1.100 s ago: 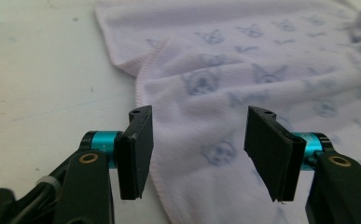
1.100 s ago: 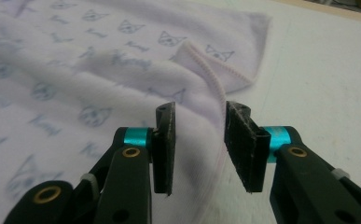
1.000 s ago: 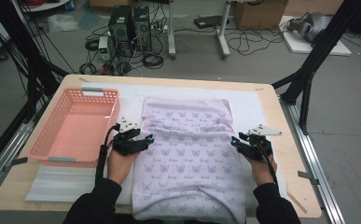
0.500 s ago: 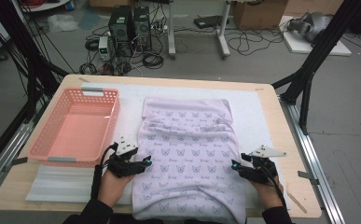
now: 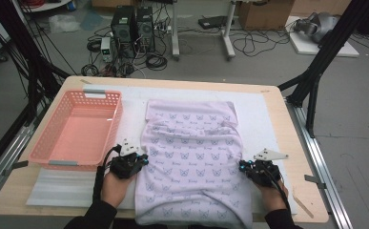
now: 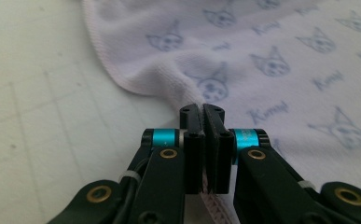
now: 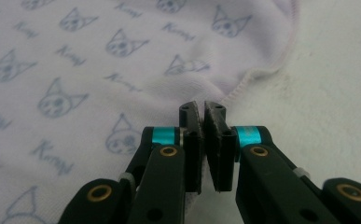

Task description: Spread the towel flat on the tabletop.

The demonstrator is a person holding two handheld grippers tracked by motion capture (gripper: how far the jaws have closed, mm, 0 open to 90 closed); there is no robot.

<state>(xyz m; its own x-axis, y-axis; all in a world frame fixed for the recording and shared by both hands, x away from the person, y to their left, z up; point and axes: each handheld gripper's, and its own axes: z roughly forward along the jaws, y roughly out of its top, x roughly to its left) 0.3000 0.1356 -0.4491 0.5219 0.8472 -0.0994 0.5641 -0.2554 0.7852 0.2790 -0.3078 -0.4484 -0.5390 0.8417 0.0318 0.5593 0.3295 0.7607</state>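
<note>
Leftmost, an empty pink slotted plastic basket (image 5: 75,129) sits on the white foam mat (image 5: 263,109) covering the wooden table (image 5: 296,138). Just beside it, the left gripper (image 5: 144,160) has its jaws pressed together, pinching the left hem of the pale lilac towel (image 5: 191,157) printed with blue cat-eared faces. Cursive print on the cloth reads approximately "Kuromi"; the exact lettering cannot be confirmed. Centrally, the towel lies flat on the mat, its near end draping over the table edge. Rightmost, the right gripper (image 5: 242,166) likewise pinches the right hem, jaws closed on fabric.
</note>
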